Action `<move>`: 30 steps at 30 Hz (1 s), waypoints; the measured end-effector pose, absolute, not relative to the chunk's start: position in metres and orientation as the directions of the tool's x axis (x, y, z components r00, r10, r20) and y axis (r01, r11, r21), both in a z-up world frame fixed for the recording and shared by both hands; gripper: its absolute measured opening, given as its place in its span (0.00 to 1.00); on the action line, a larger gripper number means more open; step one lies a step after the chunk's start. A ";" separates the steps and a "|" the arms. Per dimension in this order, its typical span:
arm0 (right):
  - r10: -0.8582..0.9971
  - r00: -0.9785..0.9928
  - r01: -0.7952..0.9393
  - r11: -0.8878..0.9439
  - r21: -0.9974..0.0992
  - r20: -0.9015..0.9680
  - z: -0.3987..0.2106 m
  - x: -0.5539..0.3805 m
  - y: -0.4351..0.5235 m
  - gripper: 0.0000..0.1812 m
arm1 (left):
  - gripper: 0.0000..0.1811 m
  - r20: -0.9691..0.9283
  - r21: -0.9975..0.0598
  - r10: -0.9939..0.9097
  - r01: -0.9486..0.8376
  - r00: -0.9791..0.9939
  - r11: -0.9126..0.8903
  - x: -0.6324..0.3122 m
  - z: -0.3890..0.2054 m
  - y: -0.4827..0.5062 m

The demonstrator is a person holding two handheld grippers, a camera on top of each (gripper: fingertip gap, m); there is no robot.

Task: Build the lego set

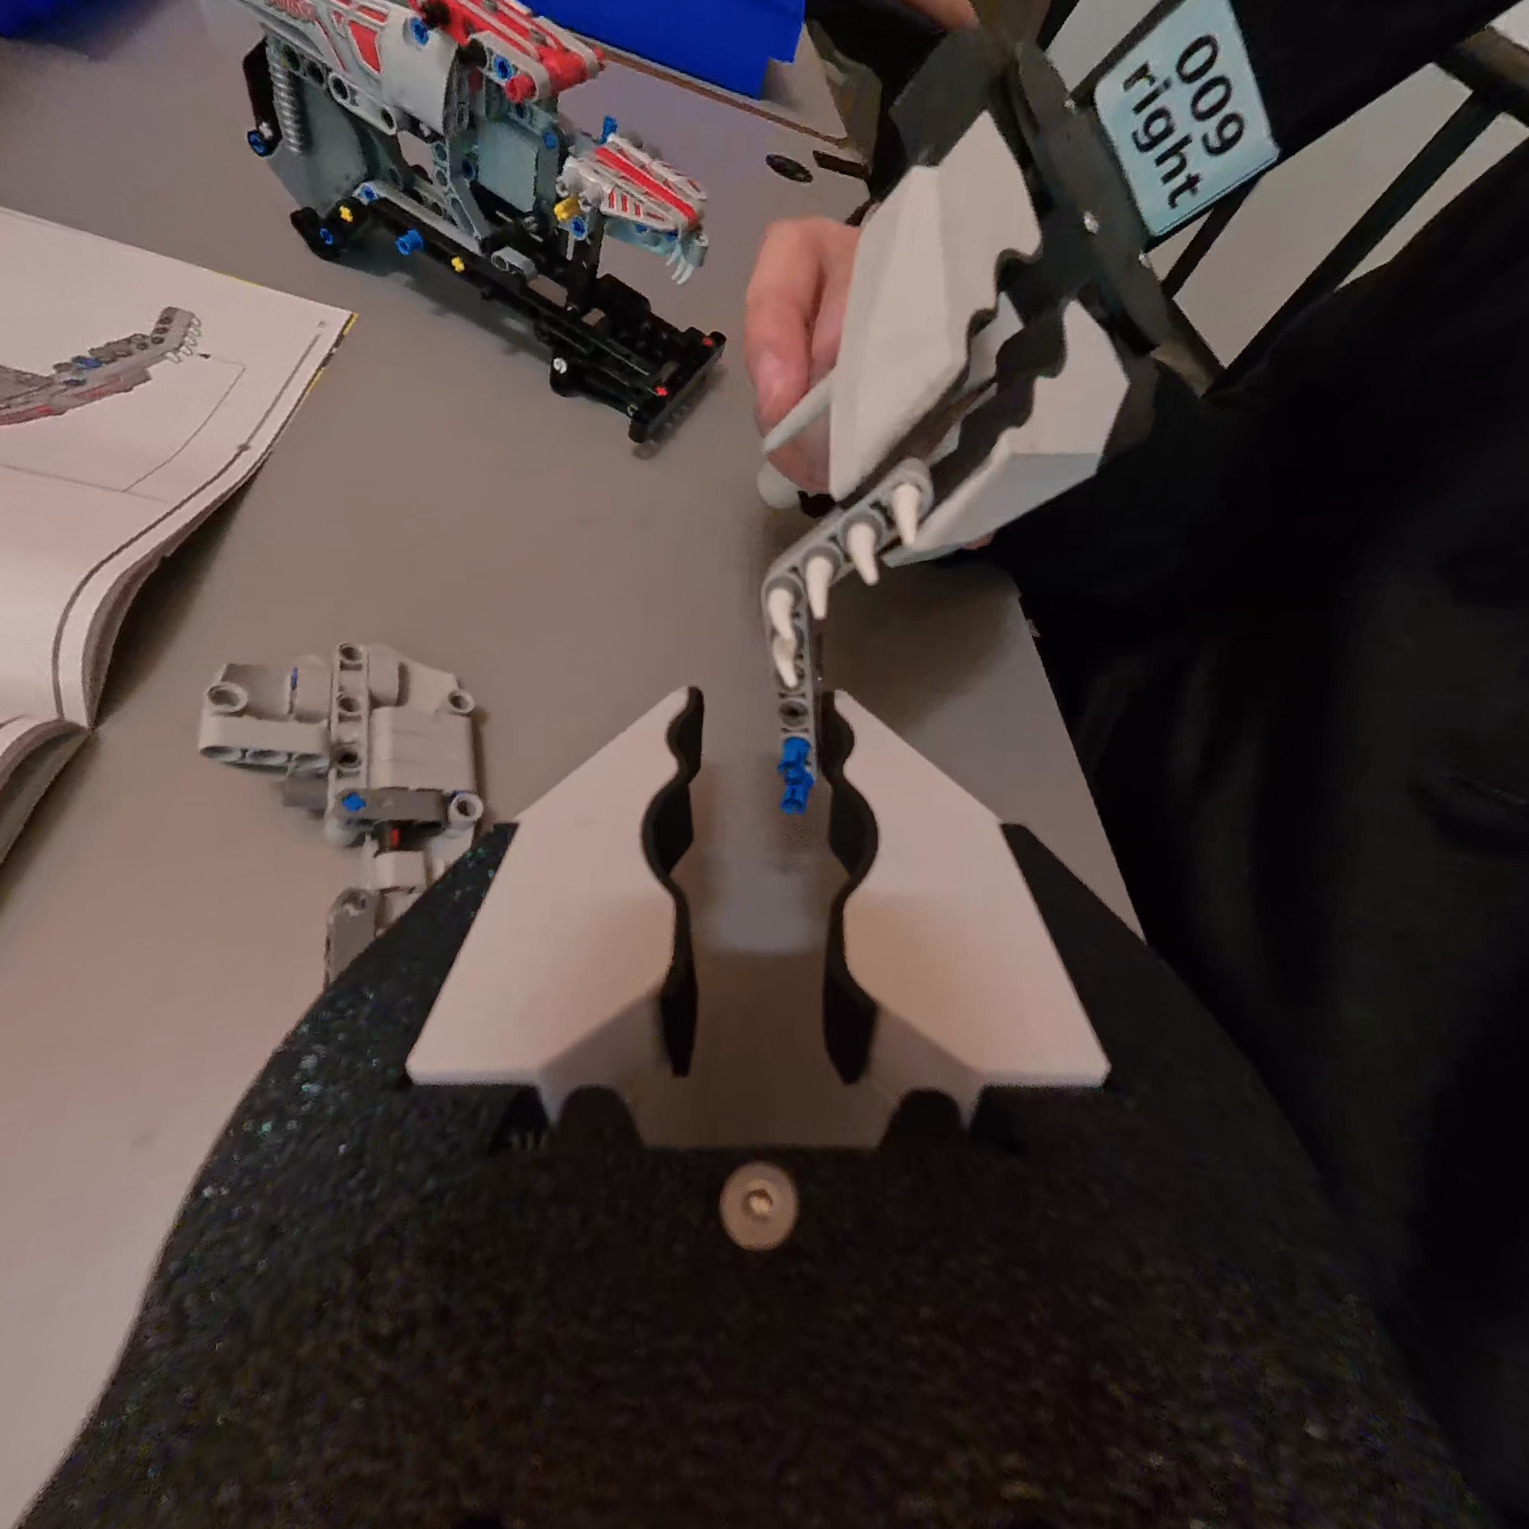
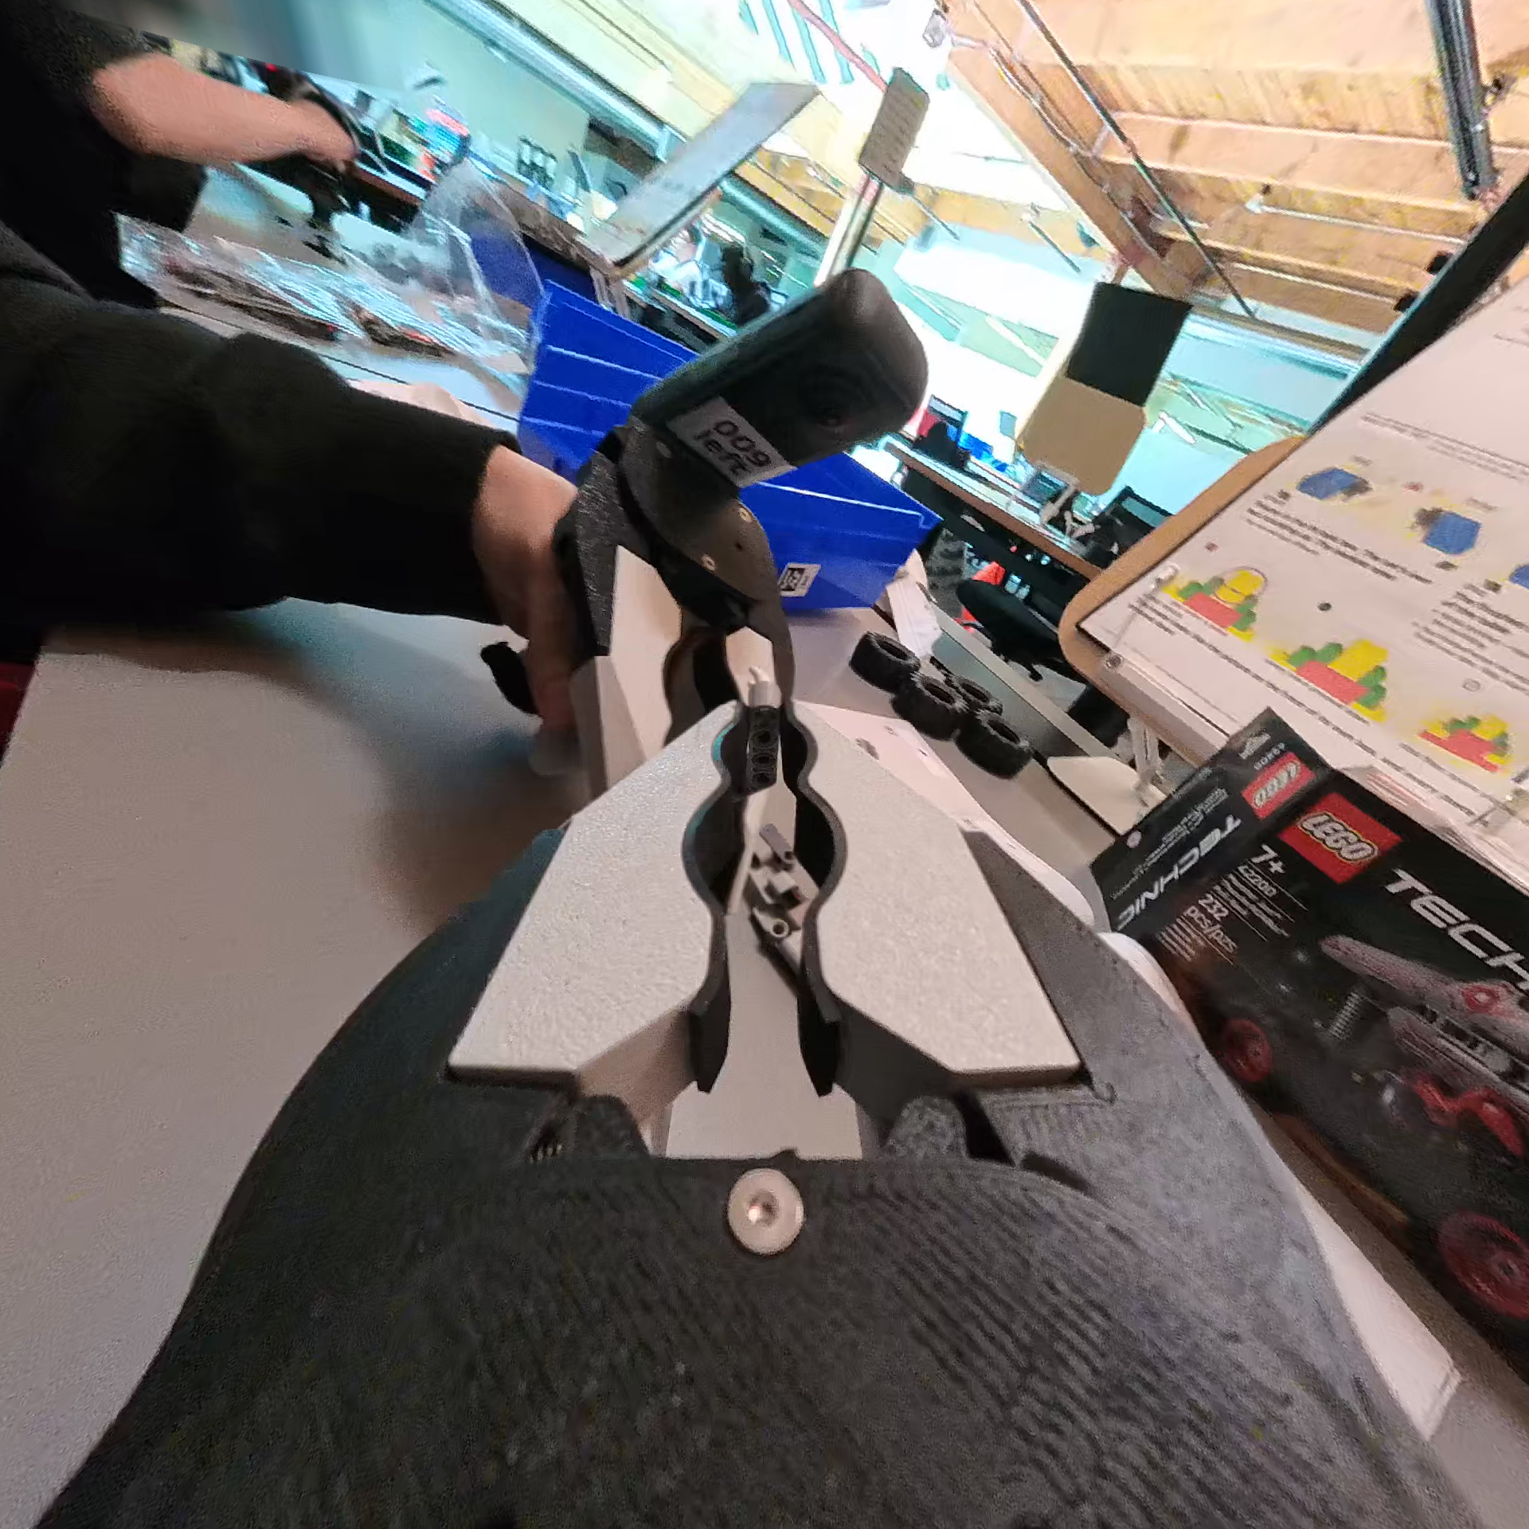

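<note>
My right gripper [image 2: 765,728] is shut on one end of a grey bent beam [image 1: 827,546] that carries several white teeth and blue pins [image 1: 794,769] at its lower end. In the right wrist view the beam [image 2: 761,745] shows edge-on between the pads. In the left wrist view the right gripper [image 1: 893,513] holds it from the upper right, above the table. My left gripper [image 1: 765,703] is open, and the beam's blue-pin end hangs between its fingertips, close to the right finger [image 1: 860,827]. The left gripper also shows in the right wrist view [image 2: 662,662].
A large red, grey and black model [image 1: 488,190] stands at the back. A grey sub-assembly [image 1: 356,745] lies left of my left gripper, by an open instruction booklet [image 1: 124,463]. Blue bins [image 2: 662,414], black tyres [image 2: 943,703], the set's box [image 2: 1365,993] and an instruction board [image 2: 1324,579] stand nearby. The table edge [image 1: 1076,745] runs close on the right.
</note>
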State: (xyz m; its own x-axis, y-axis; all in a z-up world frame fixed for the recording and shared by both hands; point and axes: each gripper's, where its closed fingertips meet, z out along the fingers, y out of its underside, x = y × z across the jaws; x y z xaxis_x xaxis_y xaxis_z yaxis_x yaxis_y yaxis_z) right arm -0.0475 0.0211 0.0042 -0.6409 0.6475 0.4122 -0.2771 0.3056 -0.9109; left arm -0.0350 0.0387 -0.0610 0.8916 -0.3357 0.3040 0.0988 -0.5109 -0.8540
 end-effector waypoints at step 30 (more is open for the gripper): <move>0.647 -0.761 0.004 0.062 -0.998 0.037 0.002 -0.036 0.052 0.29 | 0.02 -0.903 -0.381 0.004 -0.793 0.431 -0.475 -0.100 -0.025 0.049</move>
